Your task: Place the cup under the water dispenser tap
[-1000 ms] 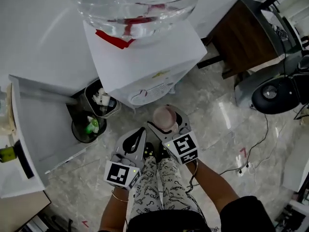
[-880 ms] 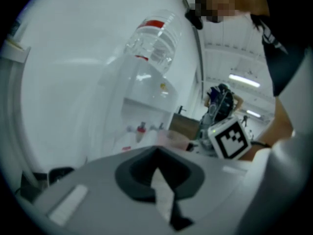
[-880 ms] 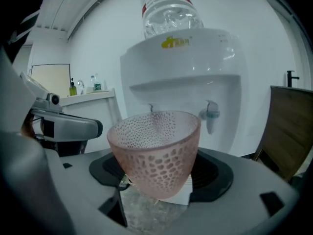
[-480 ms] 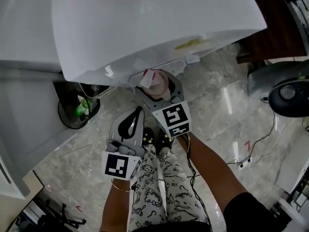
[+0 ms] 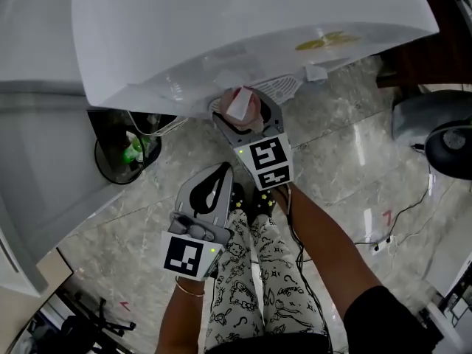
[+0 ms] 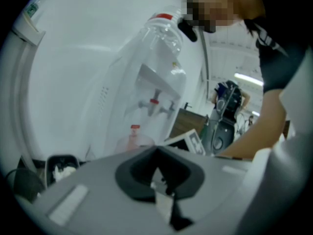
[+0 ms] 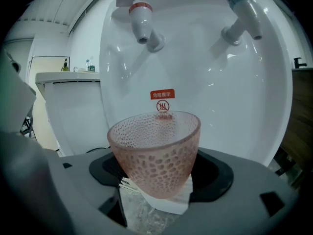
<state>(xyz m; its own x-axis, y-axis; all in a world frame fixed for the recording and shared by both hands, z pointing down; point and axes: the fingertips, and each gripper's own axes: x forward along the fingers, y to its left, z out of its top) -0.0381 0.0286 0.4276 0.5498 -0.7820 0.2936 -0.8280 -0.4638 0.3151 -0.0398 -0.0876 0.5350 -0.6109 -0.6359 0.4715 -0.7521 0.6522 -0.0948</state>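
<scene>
Pink cup (image 7: 155,151) upright, clamped in right gripper (image 5: 242,109) jaws, lower than red tap (image 7: 141,21), left gripper (image 5: 219,175) jaws together

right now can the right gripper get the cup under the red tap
Probably yes: the right gripper, shut on the cup, faces the dispenser recess; the red tap hangs just above, slightly left, nothing between.

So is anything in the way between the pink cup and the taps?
No, nothing visible. The right gripper holds the pink cup upright below the red tap and blue tap, with only air between.
</scene>
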